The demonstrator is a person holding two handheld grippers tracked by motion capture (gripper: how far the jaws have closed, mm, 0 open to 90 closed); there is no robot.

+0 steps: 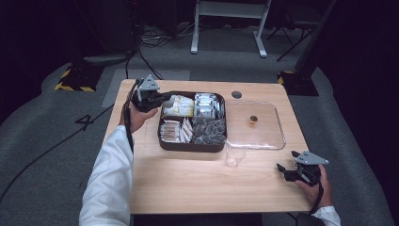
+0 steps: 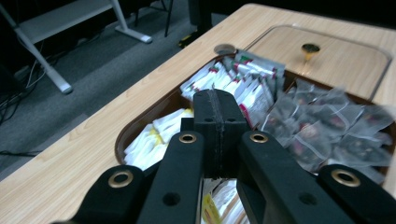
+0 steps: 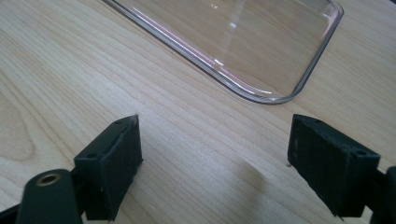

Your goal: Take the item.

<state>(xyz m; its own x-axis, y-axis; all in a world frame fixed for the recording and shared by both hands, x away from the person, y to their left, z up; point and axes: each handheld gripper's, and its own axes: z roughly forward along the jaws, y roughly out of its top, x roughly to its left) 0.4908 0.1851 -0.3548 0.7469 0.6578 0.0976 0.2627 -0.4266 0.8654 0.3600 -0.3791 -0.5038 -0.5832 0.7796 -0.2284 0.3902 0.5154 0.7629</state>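
Observation:
A dark brown box (image 1: 191, 146) with several compartments of tea sachets stands mid-table. My left gripper (image 1: 165, 97) hovers over its far left corner, above the yellow-and-white sachets (image 2: 154, 135); its jaws are pressed together with nothing between them (image 2: 219, 105). Beside them lie red-and-green printed sachets (image 2: 247, 81) and clear pyramid bags (image 2: 322, 126). My right gripper (image 1: 285, 169) rests low over bare wood at the near right, open, jaws wide apart (image 3: 212, 172). A clear lid (image 1: 275, 141) with a small brown knob (image 1: 253, 118) lies right of the box; its rounded corner (image 3: 280, 95) is just beyond my right jaws.
A small clear plastic cup (image 1: 235, 156) stands on the table in front of the box's near right corner. A round cable hole (image 1: 236, 94) sits at the table's far edge. Beyond the table are grey carpet, floor cables and a white desk frame (image 1: 228, 19).

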